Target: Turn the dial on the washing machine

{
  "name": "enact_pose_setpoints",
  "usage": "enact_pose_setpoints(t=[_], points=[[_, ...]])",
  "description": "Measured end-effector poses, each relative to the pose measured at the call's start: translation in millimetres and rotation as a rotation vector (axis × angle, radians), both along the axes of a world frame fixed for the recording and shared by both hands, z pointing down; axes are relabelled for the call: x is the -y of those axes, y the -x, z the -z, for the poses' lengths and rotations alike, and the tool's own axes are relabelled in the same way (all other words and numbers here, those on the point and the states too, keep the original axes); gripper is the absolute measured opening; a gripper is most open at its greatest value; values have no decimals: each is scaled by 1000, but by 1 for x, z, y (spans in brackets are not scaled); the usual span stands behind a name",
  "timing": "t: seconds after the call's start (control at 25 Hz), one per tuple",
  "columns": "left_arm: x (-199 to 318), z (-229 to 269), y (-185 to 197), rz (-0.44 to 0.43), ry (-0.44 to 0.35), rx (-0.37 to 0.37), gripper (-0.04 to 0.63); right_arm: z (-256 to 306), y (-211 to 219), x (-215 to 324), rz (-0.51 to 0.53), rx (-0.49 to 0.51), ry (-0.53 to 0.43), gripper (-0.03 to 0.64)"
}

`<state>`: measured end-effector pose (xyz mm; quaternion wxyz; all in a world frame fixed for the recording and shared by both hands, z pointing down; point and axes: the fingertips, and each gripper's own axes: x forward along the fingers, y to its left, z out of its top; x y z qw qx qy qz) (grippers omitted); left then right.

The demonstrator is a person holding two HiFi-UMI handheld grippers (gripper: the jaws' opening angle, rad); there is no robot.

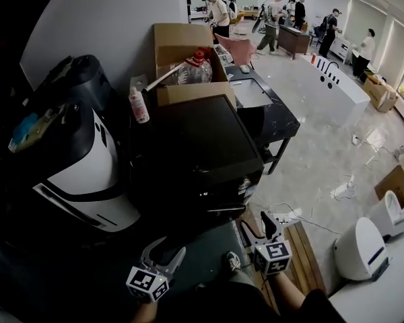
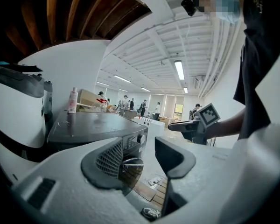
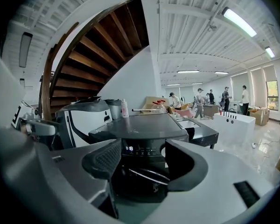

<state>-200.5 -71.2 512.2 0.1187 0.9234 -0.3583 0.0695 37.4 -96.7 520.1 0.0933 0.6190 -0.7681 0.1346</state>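
The dark washing machine (image 1: 195, 153) stands in the middle of the head view, its front facing me. Its round dial (image 2: 141, 138) shows at the right end of the control panel in the left gripper view. In the right gripper view the lit panel (image 3: 140, 149) sits between the jaws, and the dial is mostly hidden behind the right jaw. My left gripper (image 1: 165, 251) hangs low in front of the machine, open and empty. My right gripper (image 1: 257, 226) is near the machine's front right corner, short of the panel, also open with nothing between its fingers.
A white-and-black appliance (image 1: 74, 160) stands left of the machine. Behind the machine are a pink bottle (image 1: 139, 105), a cardboard box (image 1: 182, 46) and a black table (image 1: 276, 123). A power strip with cables (image 1: 286, 215) lies on the floor right, near wooden slats (image 1: 303, 254). People (image 1: 219, 12) stand far back.
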Motion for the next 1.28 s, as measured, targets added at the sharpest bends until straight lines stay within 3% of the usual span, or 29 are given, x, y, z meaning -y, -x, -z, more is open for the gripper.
enact_pose_setpoints(t=[0.44,1.04,1.28], points=[[60,-3,-53,11,5,15,207,-39,-39,68,72,-45,80,282],[88,-22,-99,41,44,44,207,-92,-60,131,206,-149,145,288],[92,-34,-114,68,55,49,207,-120,-64,150,233,-171,178,319]])
